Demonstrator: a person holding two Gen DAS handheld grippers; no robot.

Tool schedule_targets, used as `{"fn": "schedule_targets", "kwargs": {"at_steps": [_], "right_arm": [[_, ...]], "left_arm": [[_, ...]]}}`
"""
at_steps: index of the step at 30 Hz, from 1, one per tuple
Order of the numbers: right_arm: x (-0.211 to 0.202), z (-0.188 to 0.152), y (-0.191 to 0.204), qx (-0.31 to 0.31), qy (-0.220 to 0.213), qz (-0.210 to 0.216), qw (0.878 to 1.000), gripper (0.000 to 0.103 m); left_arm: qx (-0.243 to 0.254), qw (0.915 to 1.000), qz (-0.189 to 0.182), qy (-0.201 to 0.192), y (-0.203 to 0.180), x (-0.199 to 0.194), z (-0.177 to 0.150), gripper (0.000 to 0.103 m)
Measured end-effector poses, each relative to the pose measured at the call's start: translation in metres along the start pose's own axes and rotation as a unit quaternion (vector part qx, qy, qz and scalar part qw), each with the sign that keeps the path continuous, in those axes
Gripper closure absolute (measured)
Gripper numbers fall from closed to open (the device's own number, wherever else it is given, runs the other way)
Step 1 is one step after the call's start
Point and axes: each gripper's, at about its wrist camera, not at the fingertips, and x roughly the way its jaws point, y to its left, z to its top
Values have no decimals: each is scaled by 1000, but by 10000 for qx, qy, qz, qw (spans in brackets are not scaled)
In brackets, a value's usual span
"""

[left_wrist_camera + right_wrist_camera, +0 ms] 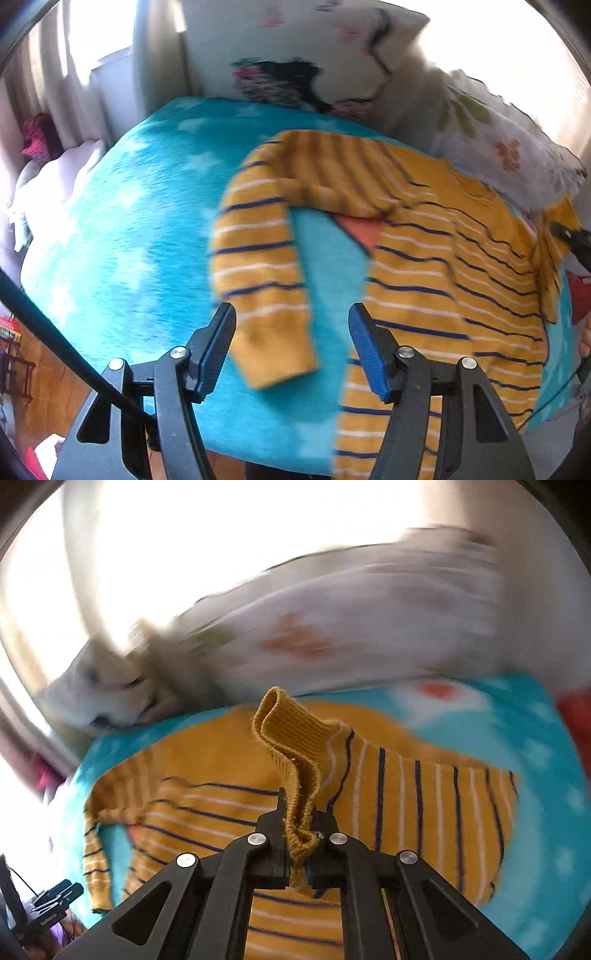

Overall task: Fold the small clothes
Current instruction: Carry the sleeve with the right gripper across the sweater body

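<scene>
Your small mustard-yellow knit sweater with navy and white stripes [443, 266] lies spread on the turquoise fleece blanket with pale stars [129, 221] that covers the bed. One sleeve [258, 266] bends down toward your left claw [291, 347], whose blue-padded fingers [365, 350] stand wide apart above the blanket, with the cuff end lying between them and nothing gripped. Your right claw [301, 834] is clamped tight on the ribbed yellow cuff [291, 746] of the other sleeve, which stands up lifted above the sweater's body. White floral-print pillows [498, 147] lie just beyond the sweater at the blanket's far edge.
</scene>
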Motion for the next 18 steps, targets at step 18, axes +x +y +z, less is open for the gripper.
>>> {"fn": "schedule_targets", "kwargs": {"at_steps": [18], "right_arm": [[157,8,152,-768,1157,673,9880,79]], "left_arm": [[-919,9949,358,217,124,18,5,41]]}}
